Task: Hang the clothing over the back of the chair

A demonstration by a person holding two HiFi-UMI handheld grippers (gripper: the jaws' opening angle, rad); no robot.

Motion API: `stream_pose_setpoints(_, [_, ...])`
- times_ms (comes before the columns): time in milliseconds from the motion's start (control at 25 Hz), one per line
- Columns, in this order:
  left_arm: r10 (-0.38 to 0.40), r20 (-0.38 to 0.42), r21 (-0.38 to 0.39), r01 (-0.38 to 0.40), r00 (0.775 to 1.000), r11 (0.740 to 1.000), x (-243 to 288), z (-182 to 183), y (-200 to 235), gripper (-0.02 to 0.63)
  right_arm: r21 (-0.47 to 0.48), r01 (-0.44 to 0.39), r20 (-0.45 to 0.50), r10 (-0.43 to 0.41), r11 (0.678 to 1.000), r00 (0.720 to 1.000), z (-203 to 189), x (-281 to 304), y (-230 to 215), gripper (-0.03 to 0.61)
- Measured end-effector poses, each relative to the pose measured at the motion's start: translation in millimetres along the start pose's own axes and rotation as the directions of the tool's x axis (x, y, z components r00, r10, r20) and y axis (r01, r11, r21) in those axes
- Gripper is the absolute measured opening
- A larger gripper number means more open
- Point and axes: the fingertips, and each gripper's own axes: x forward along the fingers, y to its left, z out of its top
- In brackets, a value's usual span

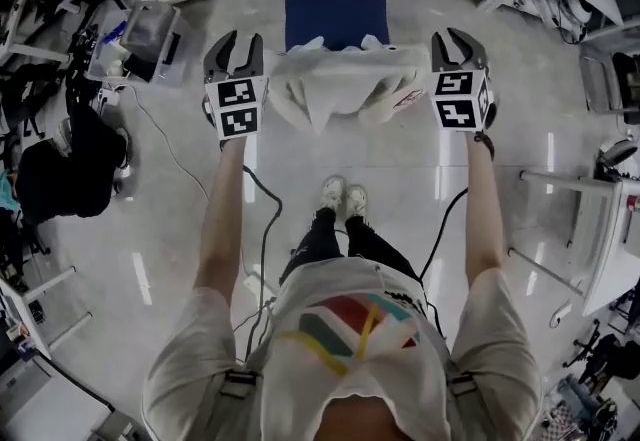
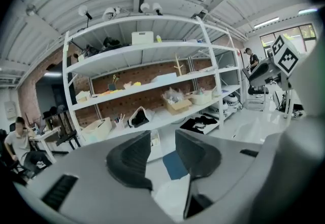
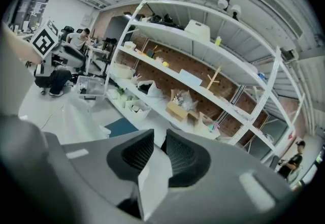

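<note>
A white piece of clothing [image 1: 340, 89] lies draped over the back of a chair, whose blue seat [image 1: 336, 17] shows beyond it. My left gripper [image 1: 238, 44] hangs just left of the cloth and my right gripper [image 1: 456, 39] just right of it, both raised and clear of it. In the left gripper view the left gripper [image 2: 162, 139] is open with a wide empty gap; the blue seat [image 2: 176, 164] and white cloth [image 2: 170, 195] lie below. In the right gripper view the right gripper [image 3: 160, 139] shows a narrower gap with nothing pinched.
Tall white shelving [image 2: 152, 81] with boxes and bags stands behind the chair. A black bag [image 1: 60, 179] sits on the floor at left, cables [image 1: 262, 229] trail past the person's feet [image 1: 343, 197], and a white table frame [image 1: 600, 229] stands at right.
</note>
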Motion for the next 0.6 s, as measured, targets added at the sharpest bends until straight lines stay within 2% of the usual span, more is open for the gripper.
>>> stream_pose_setpoints(80, [-0.002, 0.076, 0.011, 0.001, 0.997, 1.0, -10.1, 32.6, -3.5, 0.149, 0.019, 0.032, 0.07, -0.033, 0.999, 0.997, 29.0, -13.8, -10.8, 0.04])
stream_pose_setpoints(160, [-0.001, 0.137, 0.026, -0.002, 0.991, 1.0, -23.0, 63.5, -8.3, 0.084, 0.033, 0.064, 0.139, -0.068, 0.997, 0.988, 55.9, -32.5, -21.8, 0.008])
stream_pose_setpoints(240, [-0.001, 0.197, 0.043, -0.008, 0.98, 0.999, -36.1, 97.7, -12.7, 0.037, 0.06, 0.087, 0.217, -0.098, 0.994, 0.971, 84.2, -53.5, -35.2, 0.006])
stream_pose_setpoints(400, [-0.03, 0.336, 0.024, 0.023, 0.941, 0.999, -69.8, 167.2, -23.6, 0.016, 0.151, 0.114, 0.379, -0.164, 0.982, 0.911, 140.4, -105.2, -62.2, 0.006])
stream_pose_setpoints(600, [-0.005, 0.438, -0.036, 0.023, 0.899, 0.999, -135.2, 212.6, -39.9, 0.014, 0.224, 0.128, 0.526, -0.23, 0.966, 0.818, 181.7, -182.7, -61.7, 0.006])
